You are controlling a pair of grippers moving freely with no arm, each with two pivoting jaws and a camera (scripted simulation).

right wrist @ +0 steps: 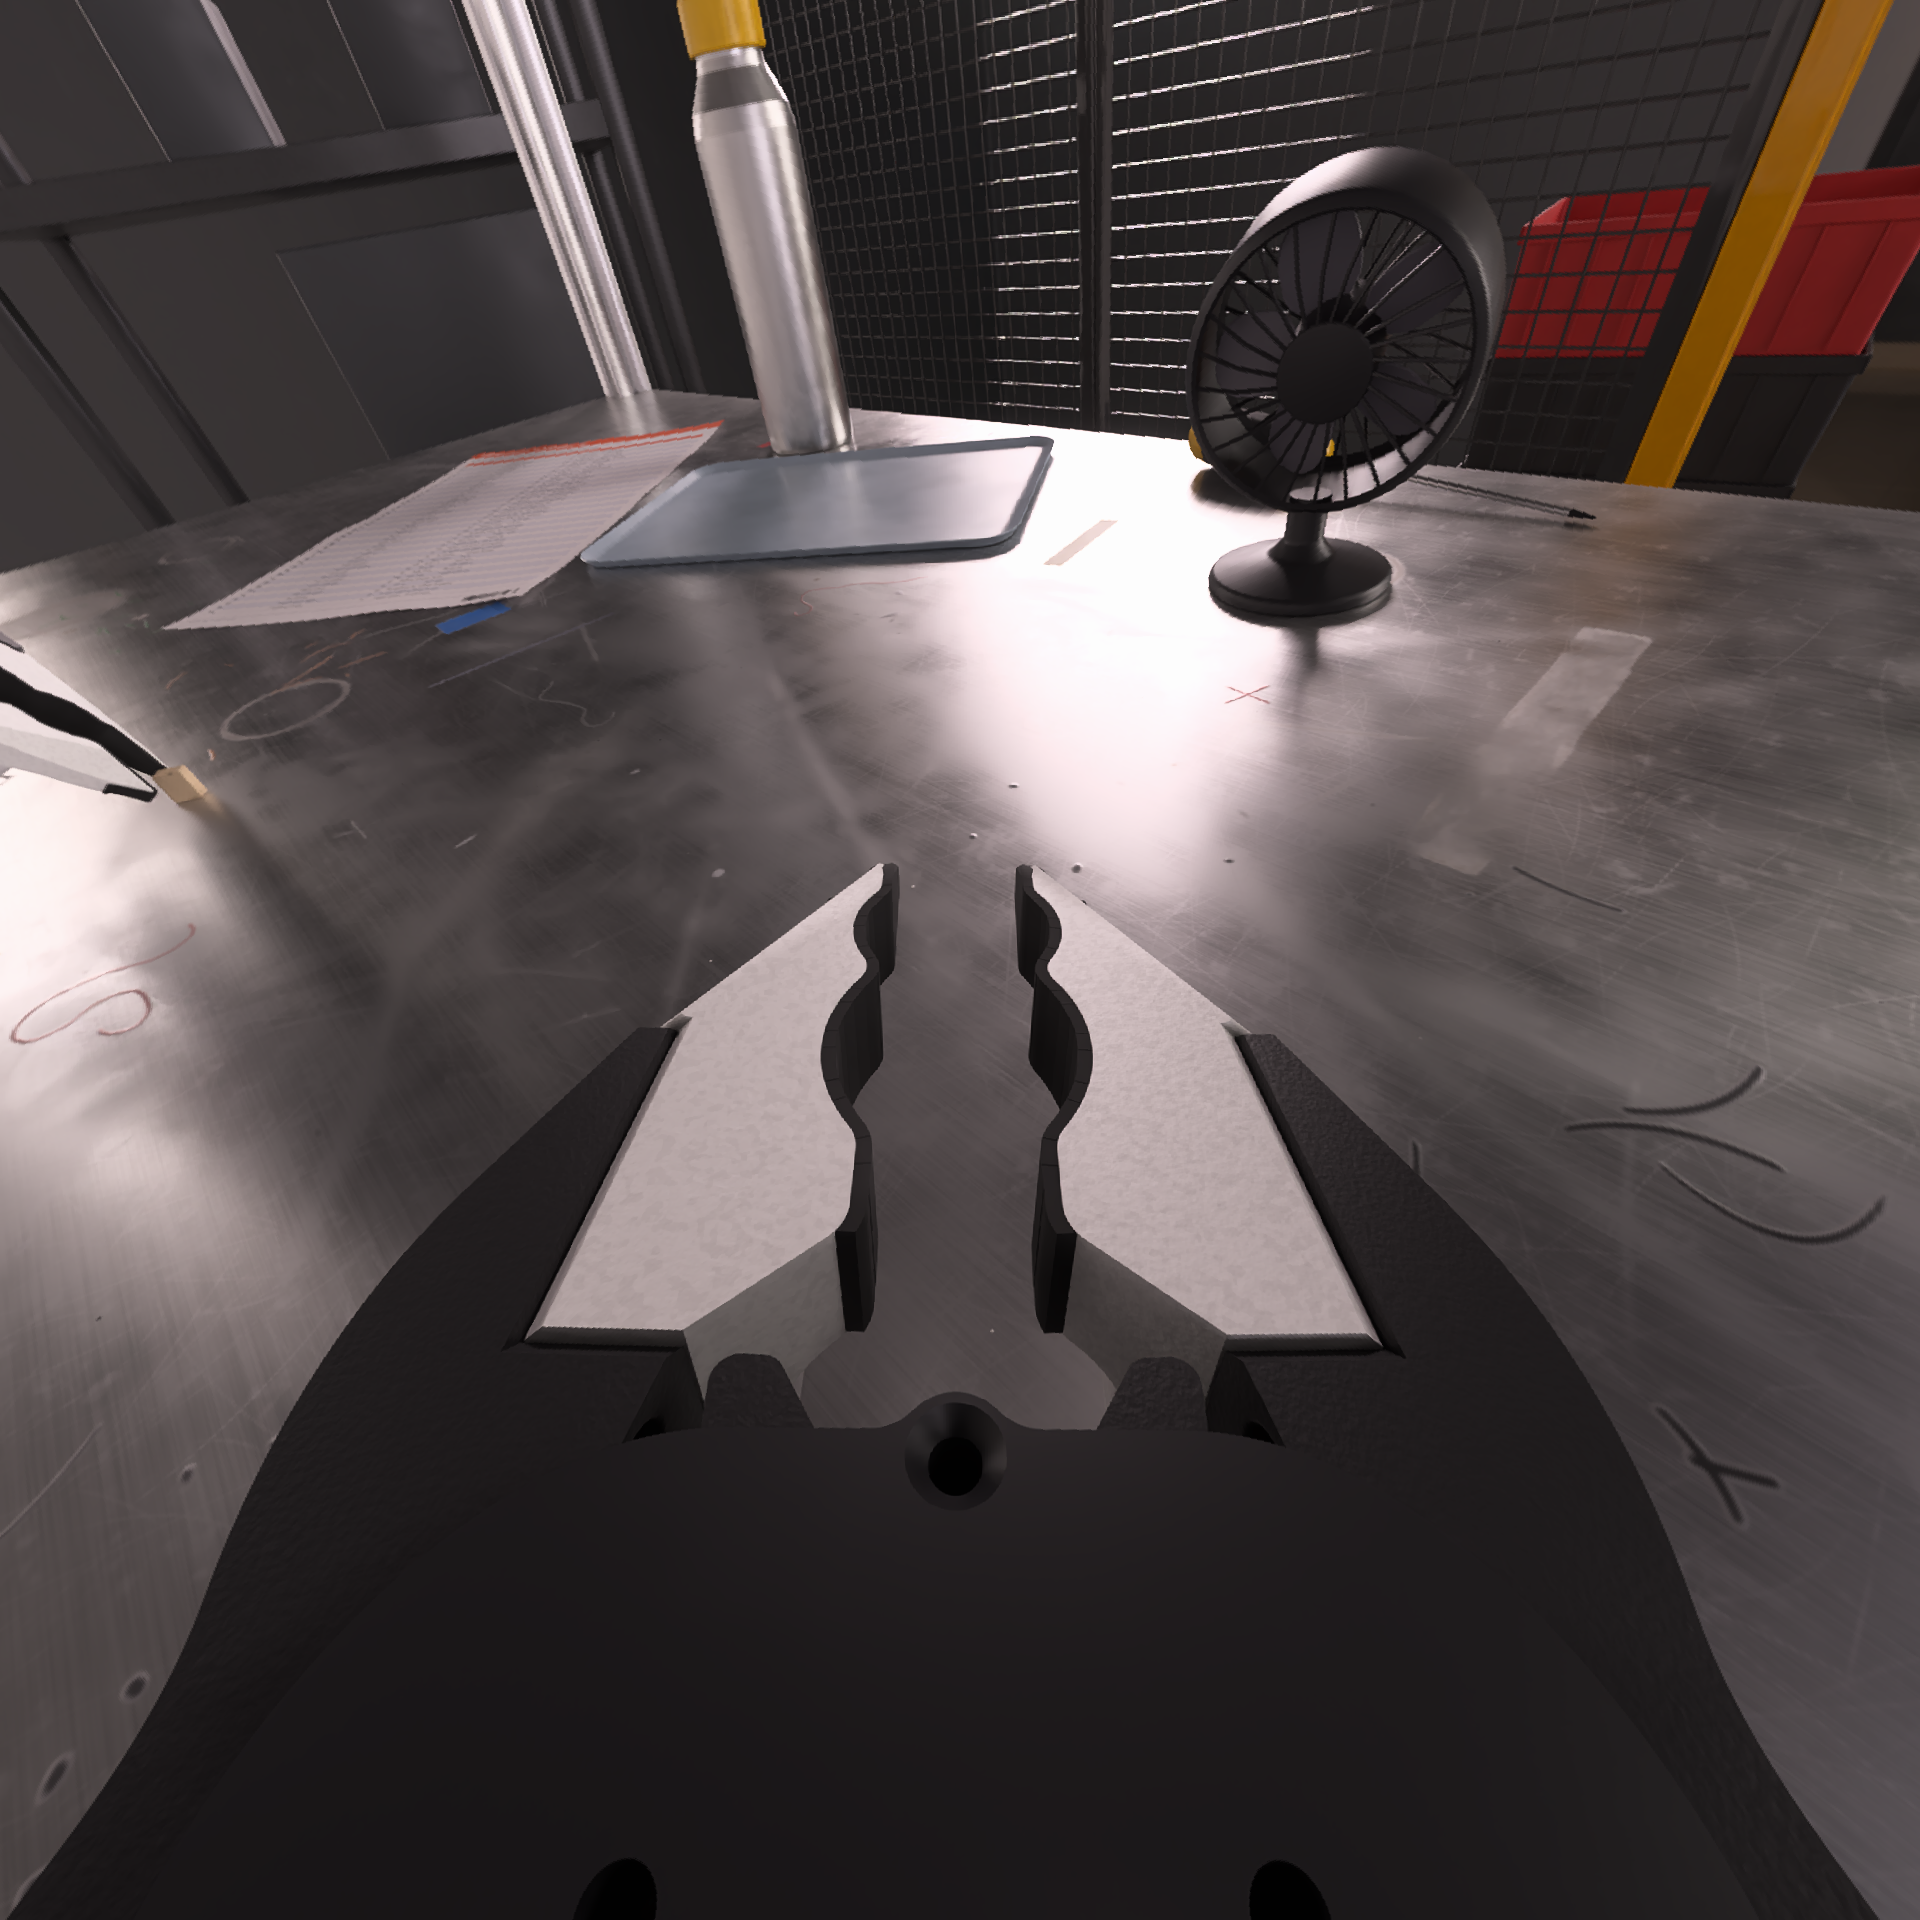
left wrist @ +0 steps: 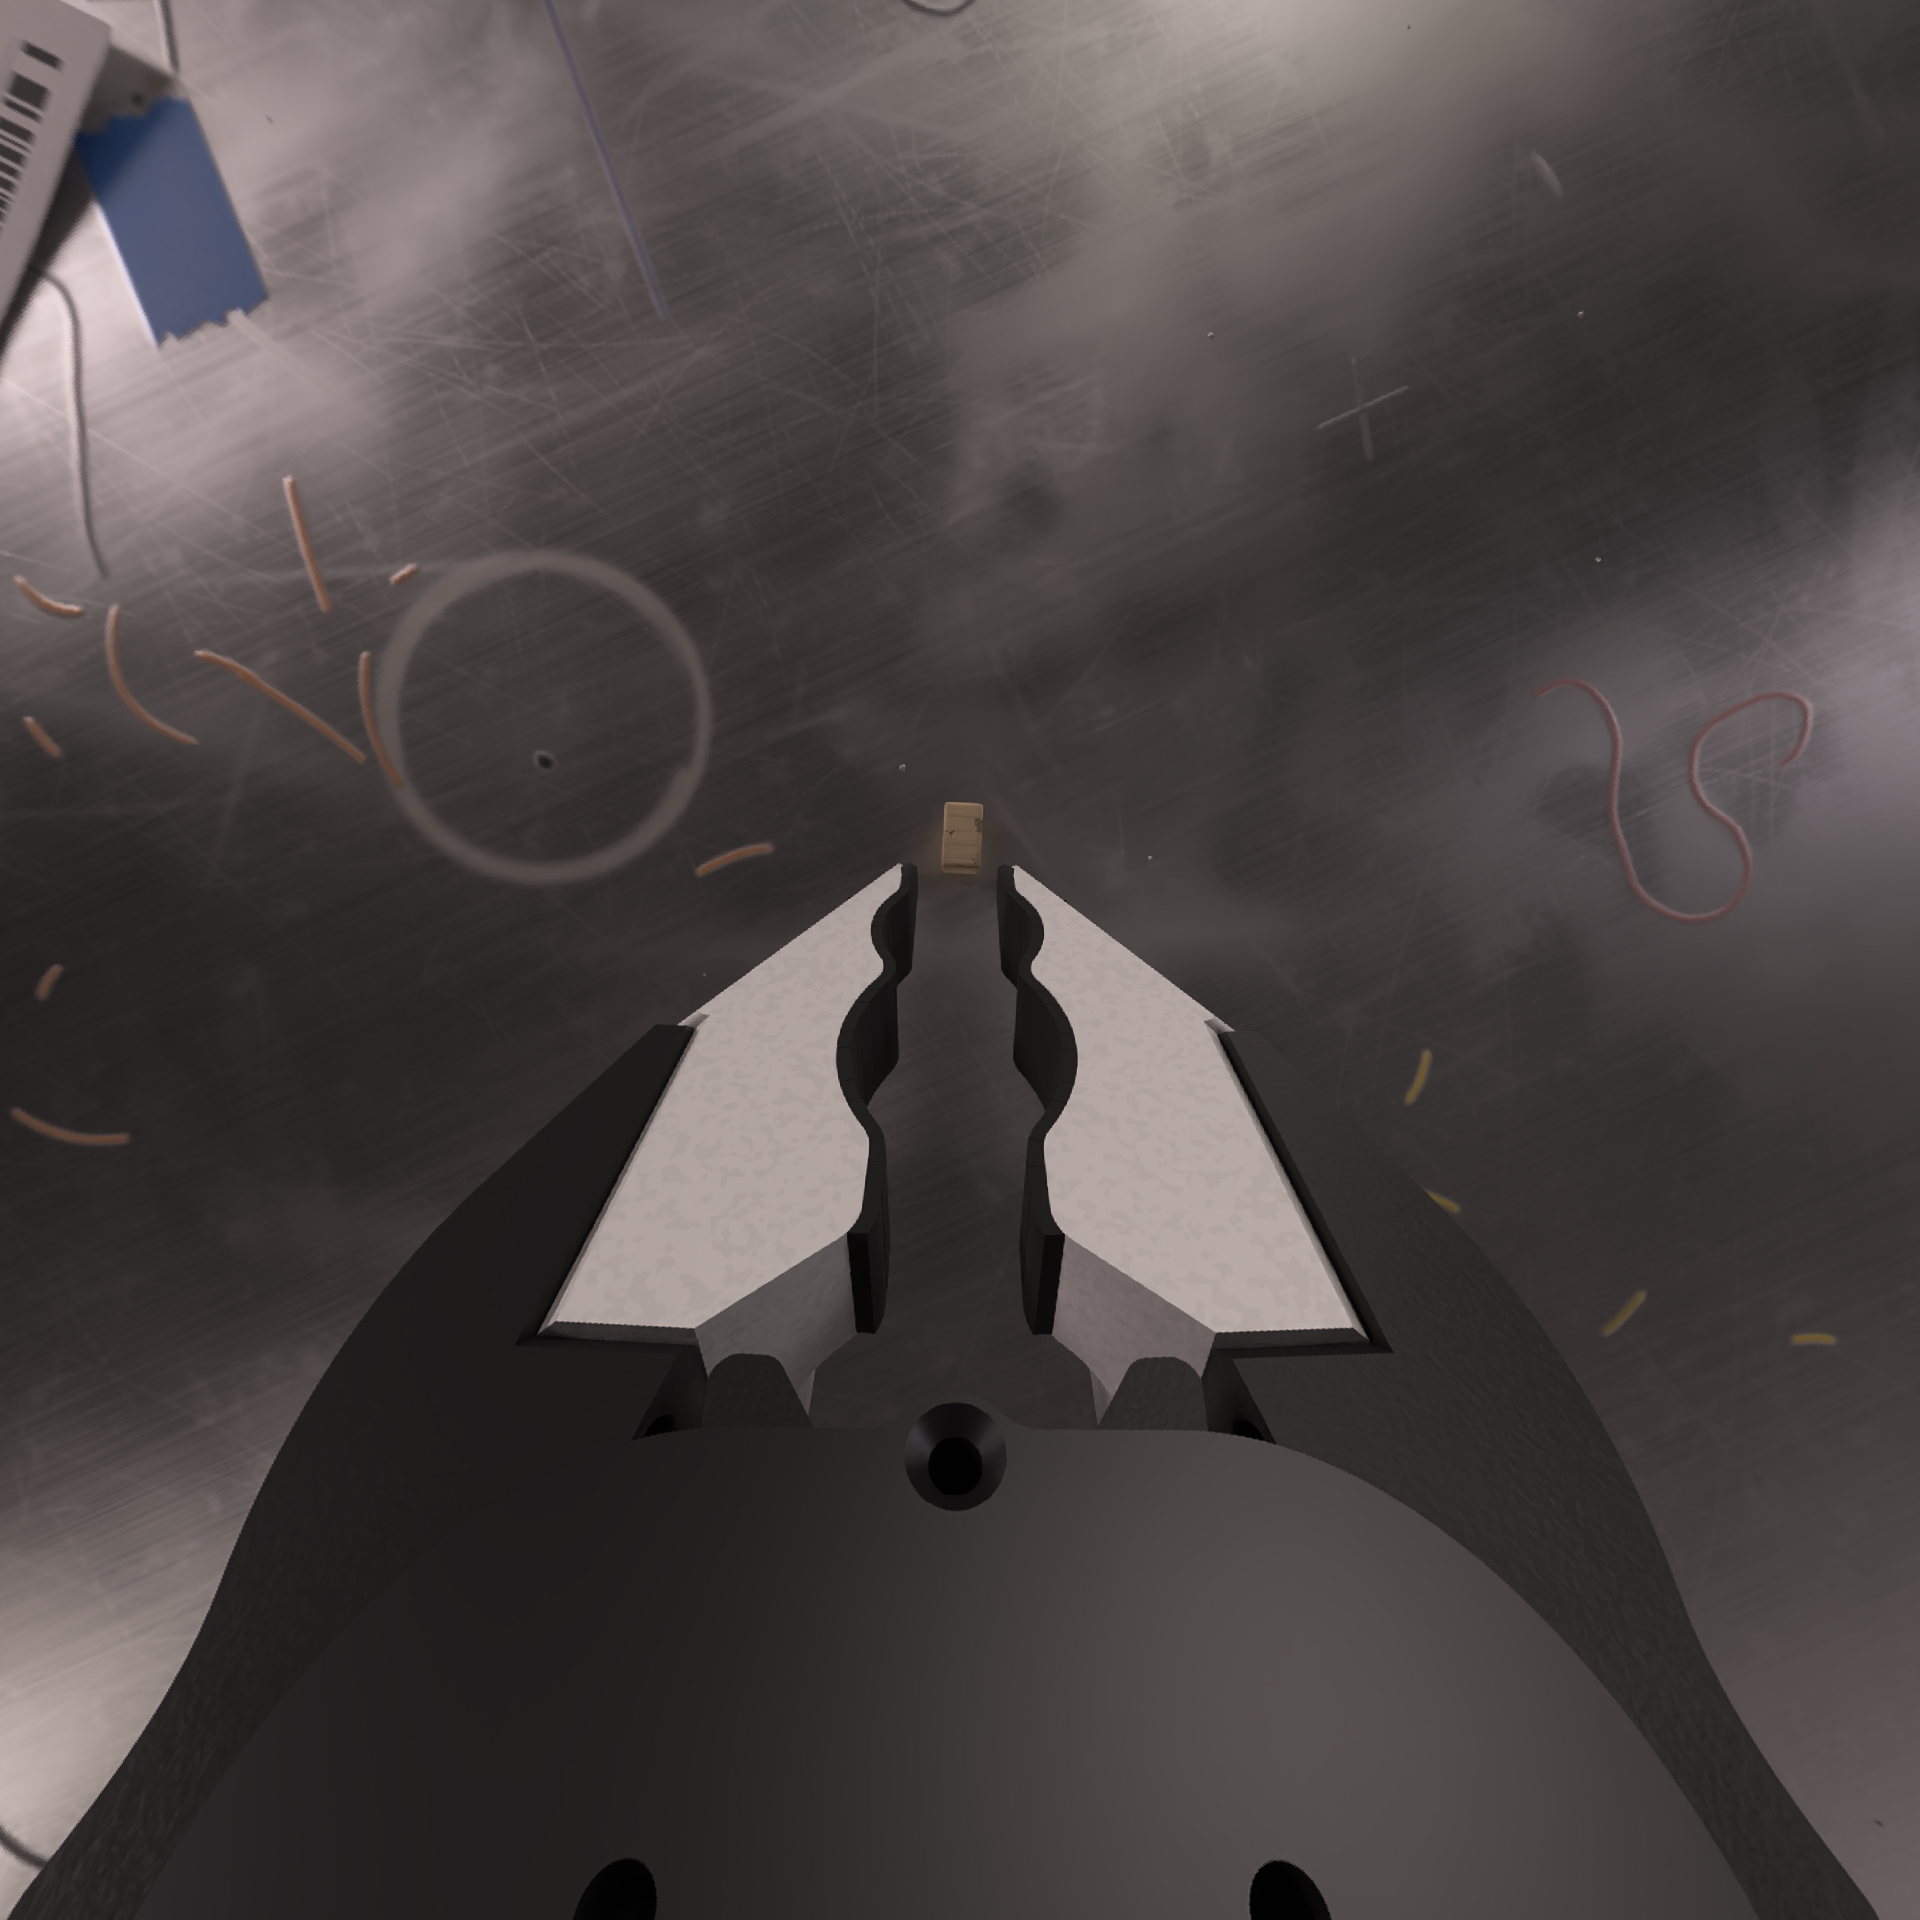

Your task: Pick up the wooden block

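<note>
A small pale wooden block (left wrist: pixel 962 836) lies on the scratched metal table, just beyond my left gripper's fingertips. My left gripper (left wrist: pixel 957 883) points down at the table and is open and empty, the block in line with the gap between its jaws. In the right wrist view the block (right wrist: pixel 189 783) sits at the far left, with the left gripper's fingers (right wrist: pixel 104 764) right beside it. My right gripper (right wrist: pixel 954 883) is open and empty, low over the middle of the table, well away from the block.
A black desk fan (right wrist: pixel 1335 374) stands at the back right. A grey tray (right wrist: pixel 831 504) bears a silver bottle (right wrist: pixel 769 260) at the back, a printed sheet (right wrist: pixel 447 540) to its left. Blue tape (left wrist: pixel 171 234) and wire scraps (left wrist: pixel 281 701) lie left of the block.
</note>
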